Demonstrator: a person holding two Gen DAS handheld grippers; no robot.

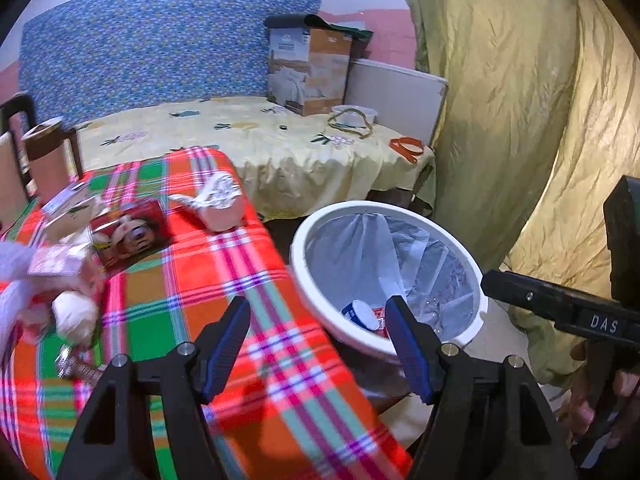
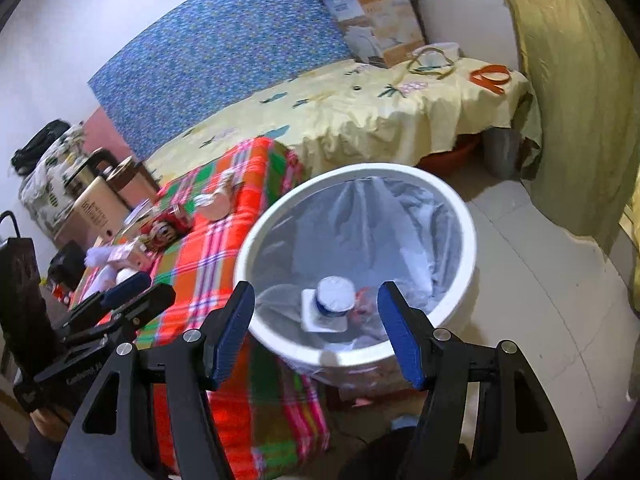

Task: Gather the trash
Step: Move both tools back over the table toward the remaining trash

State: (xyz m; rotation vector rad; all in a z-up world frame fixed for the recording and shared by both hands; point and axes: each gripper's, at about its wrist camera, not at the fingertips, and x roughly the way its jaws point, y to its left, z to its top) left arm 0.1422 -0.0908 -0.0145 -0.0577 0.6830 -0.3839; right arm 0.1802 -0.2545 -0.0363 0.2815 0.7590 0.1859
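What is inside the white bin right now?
The bin holds a grey liner. At the bottom lie a white container with a blue band and something red beside it. The liner's folds hide whatever else may lie below.

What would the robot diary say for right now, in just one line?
task: collect trash | left gripper: open, empty | right gripper: open, empty, over bin | in bin: bottle | left on plaid table: wrappers

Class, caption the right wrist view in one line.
Open right gripper above a lined white bin holding a cup.
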